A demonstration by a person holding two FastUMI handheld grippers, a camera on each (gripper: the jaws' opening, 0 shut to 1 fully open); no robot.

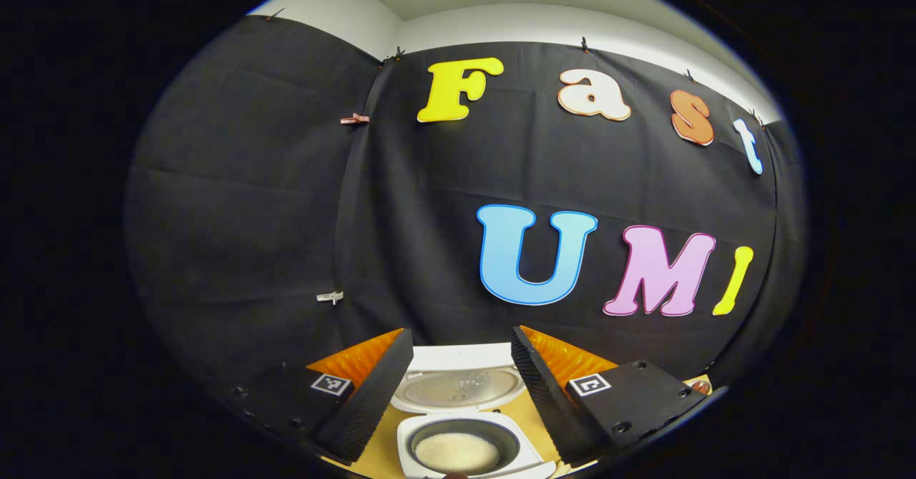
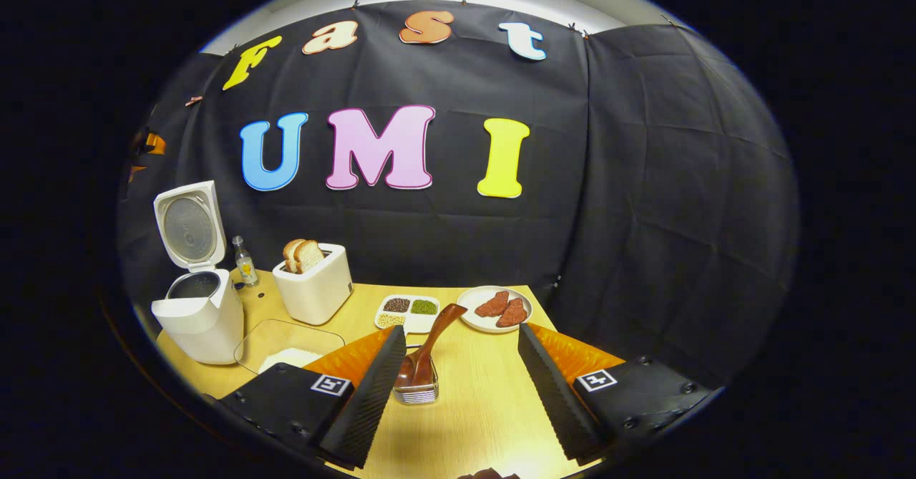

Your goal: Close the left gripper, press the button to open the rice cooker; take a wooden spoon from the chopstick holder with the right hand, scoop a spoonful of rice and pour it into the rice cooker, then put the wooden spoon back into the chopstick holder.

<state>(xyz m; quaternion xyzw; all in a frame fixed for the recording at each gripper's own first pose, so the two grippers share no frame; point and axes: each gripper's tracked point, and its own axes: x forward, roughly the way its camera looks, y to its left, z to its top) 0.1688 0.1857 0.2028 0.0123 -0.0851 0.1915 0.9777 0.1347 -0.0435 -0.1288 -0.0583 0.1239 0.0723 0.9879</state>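
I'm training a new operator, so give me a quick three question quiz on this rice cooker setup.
1. True or false: the rice cooker lid is open.
2. Where is the wooden spoon? A) in the right claw B) in the chopstick holder C) on the plate
3. Fill in: the toaster holds slices of ____.

Key: 1 true; 2 B; 3 bread.

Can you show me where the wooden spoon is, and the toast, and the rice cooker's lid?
wooden spoon [image 2: 438, 334]: right gripper view, on its handle.
toast [image 2: 303, 253]: right gripper view, on the front slice sticking out of the toaster.
rice cooker lid [image 2: 187, 226]: right gripper view, on its raised inner face.
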